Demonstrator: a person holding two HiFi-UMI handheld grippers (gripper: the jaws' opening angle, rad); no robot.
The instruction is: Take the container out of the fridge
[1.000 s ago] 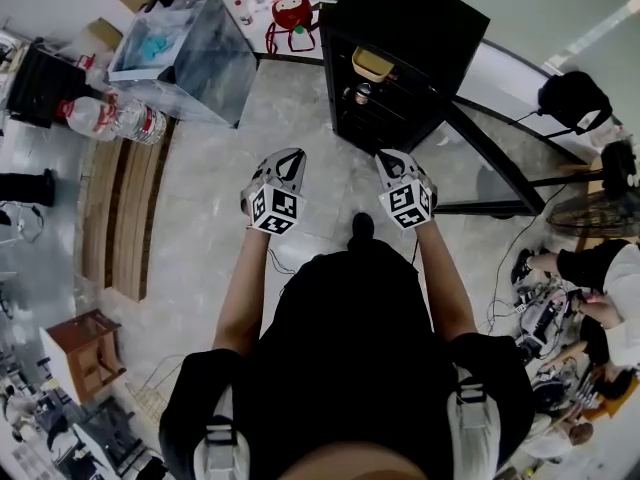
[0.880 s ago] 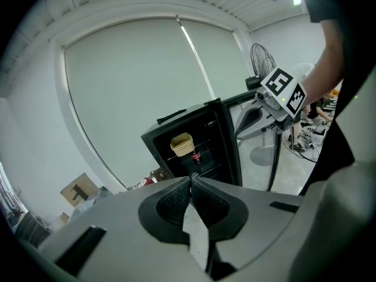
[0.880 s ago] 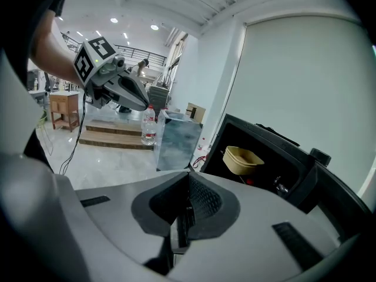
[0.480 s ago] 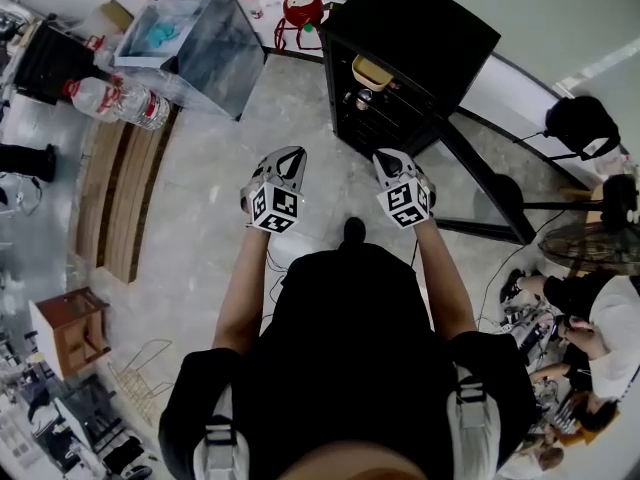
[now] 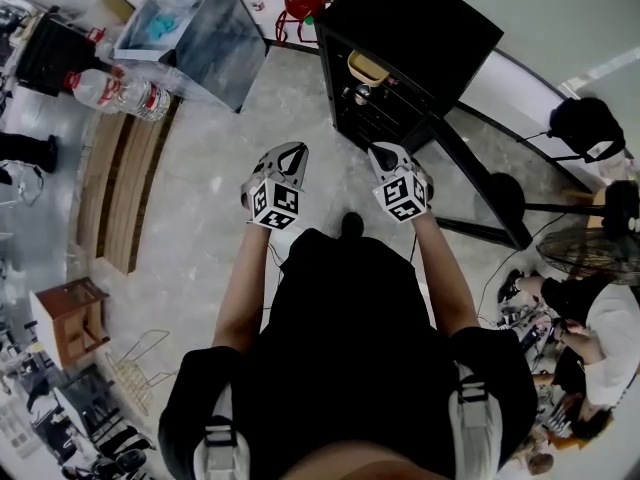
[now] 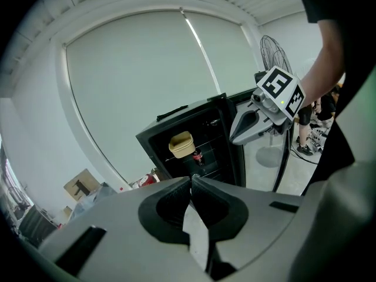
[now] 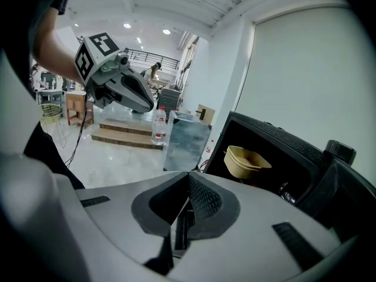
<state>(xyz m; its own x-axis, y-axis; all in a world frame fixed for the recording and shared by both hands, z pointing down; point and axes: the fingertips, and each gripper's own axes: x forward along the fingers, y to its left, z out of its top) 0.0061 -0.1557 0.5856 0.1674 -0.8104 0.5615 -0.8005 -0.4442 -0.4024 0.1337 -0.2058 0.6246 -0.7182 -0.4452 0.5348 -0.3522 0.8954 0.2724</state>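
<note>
A small black fridge (image 5: 425, 28) stands on the floor ahead with its glass door (image 5: 480, 178) swung open to the right. On its top shelf sits a beige container (image 5: 369, 65), also visible in the left gripper view (image 6: 181, 145) and the right gripper view (image 7: 245, 161). A dark bottle (image 6: 197, 156) stands on the shelf below. My left gripper (image 5: 291, 154) and right gripper (image 5: 383, 152) hang side by side short of the fridge. Both are shut with nothing between the jaws, as the left gripper (image 6: 191, 178) and right gripper (image 7: 188, 173) views show.
A clear plastic box (image 5: 190, 33) and large water bottles (image 5: 115, 93) lie to the left, beside wooden steps (image 5: 125, 193). A red toy (image 5: 303, 3) sits behind the fridge. A fan (image 5: 600, 233) and seated people are at the right, a wooden stool (image 5: 68, 318) at the lower left.
Both grippers have drifted slightly forward toward the fridge as the person steps closer. Their jaws stay shut.
</note>
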